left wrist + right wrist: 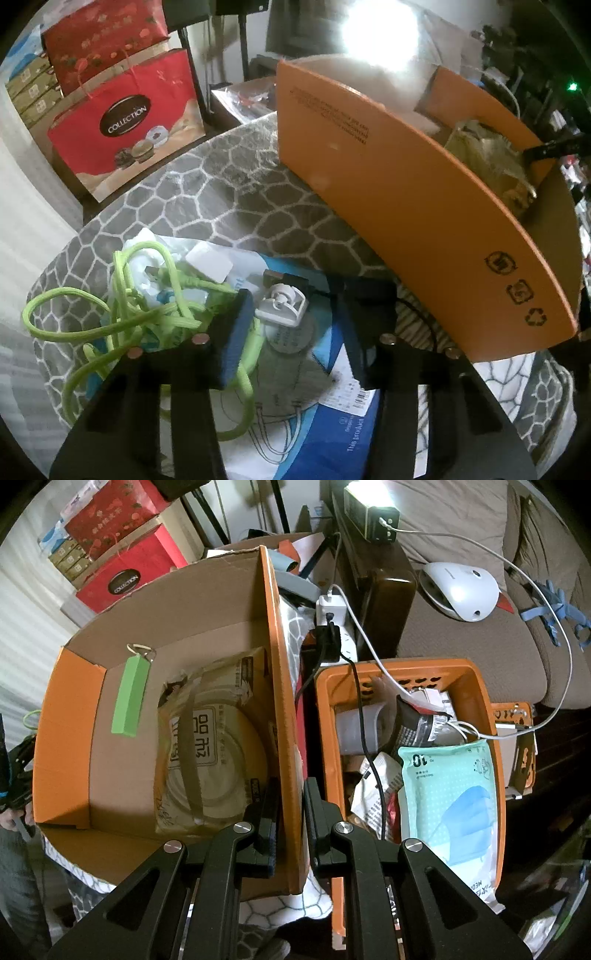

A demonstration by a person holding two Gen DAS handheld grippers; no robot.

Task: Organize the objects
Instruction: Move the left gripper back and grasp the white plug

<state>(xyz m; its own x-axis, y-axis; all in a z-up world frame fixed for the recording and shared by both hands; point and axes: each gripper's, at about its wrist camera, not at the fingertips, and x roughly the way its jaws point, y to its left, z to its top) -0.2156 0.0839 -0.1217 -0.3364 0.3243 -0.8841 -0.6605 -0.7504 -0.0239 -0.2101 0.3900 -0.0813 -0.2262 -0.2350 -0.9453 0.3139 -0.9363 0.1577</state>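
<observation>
The left hand-held gripper [291, 325] fills the bottom of its own view, its two dark fingers partly open and standing to either side of a small white plastic clip [281, 304] that lies just ahead of the tips, not pressed by either pad so far as can be seen. The clip rests on a blue and white packet [332, 424] on the patterned worktop [221, 192], with a tangle of green cord [122, 317] close on its left, one strand passing under the left finger, and a white charger block [209, 264] just beyond. The orange cardboard box [406, 206] stands to the right and beyond, its long wall running away from the fingers, so the clip would have to travel up and rightward over that wall. The right hand-held gripper [290, 812] is closed on the box's near wall, steadying it; it is well apart from the clip, so the left hand is the nearer one. Catching the cord looks the main risk.
</observation>
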